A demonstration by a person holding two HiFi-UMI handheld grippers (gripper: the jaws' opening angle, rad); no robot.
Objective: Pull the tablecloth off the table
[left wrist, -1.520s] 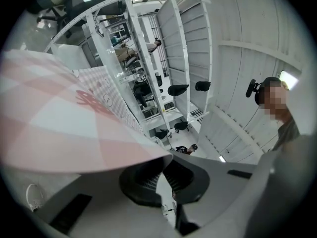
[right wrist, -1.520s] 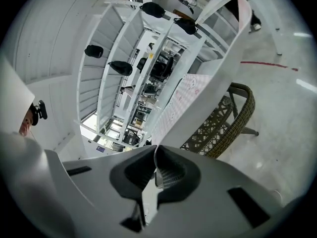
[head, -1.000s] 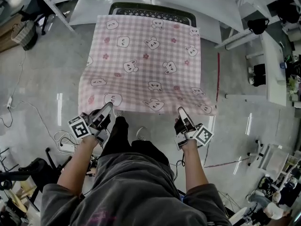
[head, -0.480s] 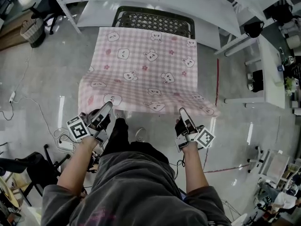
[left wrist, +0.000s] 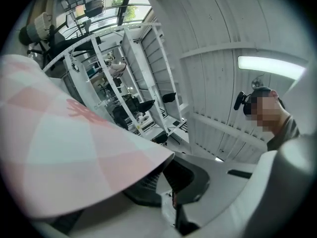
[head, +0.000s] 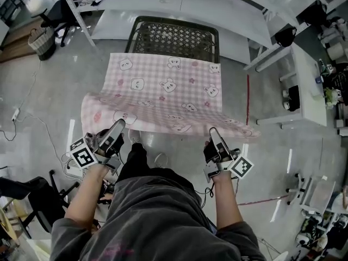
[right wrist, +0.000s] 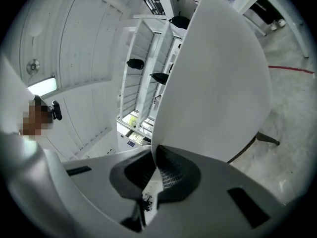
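Your left gripper (head: pixel 115 128) and right gripper (head: pixel 213 134) are each clamped shut on a near corner of the pink tablecloth (head: pixel 163 94). It stretches away ahead of both and sags between them. Its far edge lies by the wicker chair (head: pixel 174 36) beyond, so an uneven tug could snag it there or slip a corner free.

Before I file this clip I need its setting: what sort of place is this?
Probably an open office or lab workspace: long white desks stand in rows on a bare, polished concrete floor.
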